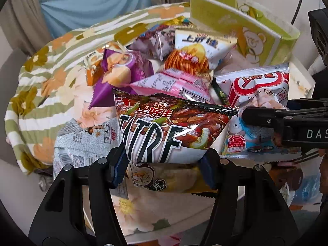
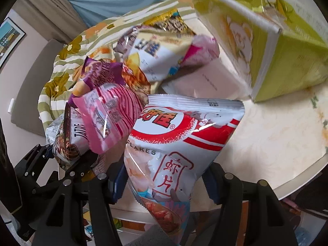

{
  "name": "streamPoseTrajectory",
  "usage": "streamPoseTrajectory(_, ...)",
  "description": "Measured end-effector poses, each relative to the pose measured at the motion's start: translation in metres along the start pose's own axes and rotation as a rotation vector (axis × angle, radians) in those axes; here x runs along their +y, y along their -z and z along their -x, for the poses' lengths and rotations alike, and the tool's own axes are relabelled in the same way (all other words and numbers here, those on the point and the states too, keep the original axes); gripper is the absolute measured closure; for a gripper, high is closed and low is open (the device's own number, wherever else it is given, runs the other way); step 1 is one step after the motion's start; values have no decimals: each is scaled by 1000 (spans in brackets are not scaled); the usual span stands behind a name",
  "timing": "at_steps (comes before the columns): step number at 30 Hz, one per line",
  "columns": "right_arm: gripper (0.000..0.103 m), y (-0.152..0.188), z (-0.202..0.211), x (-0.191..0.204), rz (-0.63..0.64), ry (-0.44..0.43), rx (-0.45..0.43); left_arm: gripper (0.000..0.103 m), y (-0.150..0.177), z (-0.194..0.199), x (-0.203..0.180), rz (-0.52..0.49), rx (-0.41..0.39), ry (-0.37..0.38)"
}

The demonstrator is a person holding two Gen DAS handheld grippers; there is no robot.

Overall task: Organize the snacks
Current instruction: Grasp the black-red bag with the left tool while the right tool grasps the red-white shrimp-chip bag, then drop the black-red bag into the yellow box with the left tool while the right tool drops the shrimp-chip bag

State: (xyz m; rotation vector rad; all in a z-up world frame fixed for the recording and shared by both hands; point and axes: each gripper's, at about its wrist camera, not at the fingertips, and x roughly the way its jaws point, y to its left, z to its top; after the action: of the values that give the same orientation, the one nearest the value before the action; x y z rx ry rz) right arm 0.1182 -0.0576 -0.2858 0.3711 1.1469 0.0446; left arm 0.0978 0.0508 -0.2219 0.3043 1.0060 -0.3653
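Note:
My left gripper [image 1: 164, 164] is shut on a dark red snack bag [image 1: 170, 129] with big black letters, held above the pile. My right gripper [image 2: 164, 182] is shut on a white and red shrimp flakes bag [image 2: 176, 143], lifted off the table. That bag [image 1: 260, 86] and the right gripper [image 1: 266, 119] also show at the right of the left wrist view. The left gripper [image 2: 61, 164] with its dark bag [image 2: 71, 141] shows at the lower left of the right wrist view. A green box [image 1: 242, 26] with a bear print stands open at the back right.
Several snack bags lie heaped on the round table: a purple one [image 1: 121, 71], a pink one [image 1: 176, 84], a white and yellow one [image 1: 205, 45], a grey one [image 1: 86, 141]. A flowered striped cloth [image 1: 41, 82] covers the left. Bare table [image 2: 276, 135] lies right of the pile.

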Motion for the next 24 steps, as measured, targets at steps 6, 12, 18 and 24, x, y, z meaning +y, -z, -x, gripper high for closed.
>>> streamPoseTrajectory(6,44,-10,32,5,14,3,-48,47,-14,38,2,37,-44,23)
streamPoseTrajectory(12,44,-27,75,8,84,20,-139,47,-48,69,-3,57,-115,3)
streamPoseTrajectory(18,44,-62,104,-4,132,3,-208,47,-90,77,-24,95,-159,-20)
streamPoseTrajectory(24,44,-108,121,-42,216,-40,-224,47,-146,71,-59,185,-202,-69)
